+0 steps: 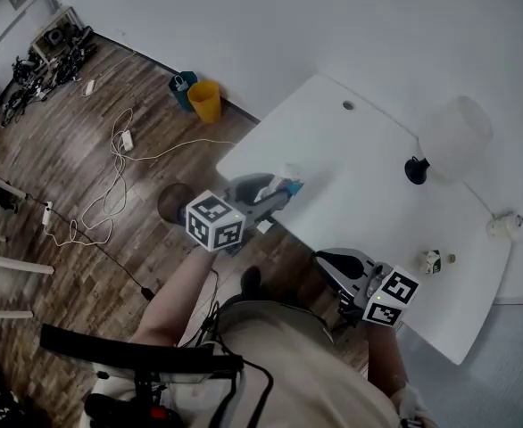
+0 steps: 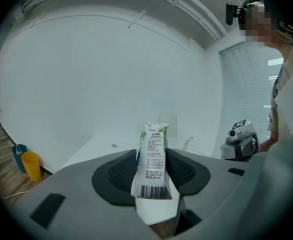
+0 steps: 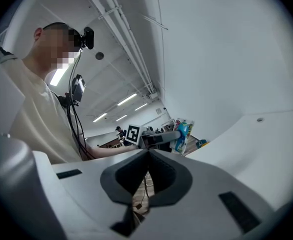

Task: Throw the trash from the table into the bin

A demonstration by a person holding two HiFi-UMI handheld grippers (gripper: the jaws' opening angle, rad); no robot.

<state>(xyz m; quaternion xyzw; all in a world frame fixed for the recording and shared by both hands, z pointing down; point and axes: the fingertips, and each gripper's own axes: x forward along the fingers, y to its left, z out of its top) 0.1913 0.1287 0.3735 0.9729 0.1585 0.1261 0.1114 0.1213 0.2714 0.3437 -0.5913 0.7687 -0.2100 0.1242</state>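
My left claw is clamped on the carton, upright between my pads, table just ahead, yellow bin low to its left. My right claw is pressed together, nothing in it, table on its right.

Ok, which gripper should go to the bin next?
Left. The left gripper is clamped on the drink carton and sits on the side toward the yellow bin on the floor. The right gripper has its jaws shut on nothing, farther along the table.
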